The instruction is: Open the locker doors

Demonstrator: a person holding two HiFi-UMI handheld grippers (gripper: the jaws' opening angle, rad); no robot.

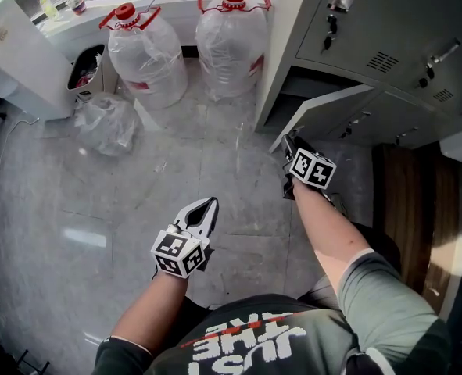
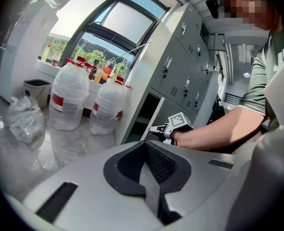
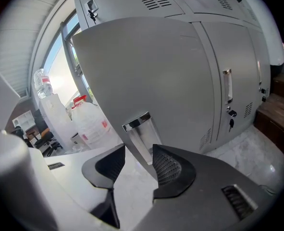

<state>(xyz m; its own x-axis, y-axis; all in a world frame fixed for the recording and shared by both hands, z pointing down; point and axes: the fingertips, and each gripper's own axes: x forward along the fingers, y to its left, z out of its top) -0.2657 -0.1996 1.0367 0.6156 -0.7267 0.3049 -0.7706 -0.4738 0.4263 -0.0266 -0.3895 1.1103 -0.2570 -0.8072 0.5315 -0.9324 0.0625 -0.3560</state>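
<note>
The right gripper point(image 1: 289, 145) is positioned at the free edge of the lower locker door point(image 1: 324, 108), which stands partly swung out from the locker bank point(image 1: 387, 45). Its jaws are apart, with the door's chrome handle point(image 3: 138, 134) between the pads but not clamped by them. The left gripper point(image 1: 207, 208) is held low over the floor point(image 1: 98, 201), well apart from the lockers, jaws closed together with nothing between them; two water jugs point(image 1: 146, 53) stand left of the open door
</note>
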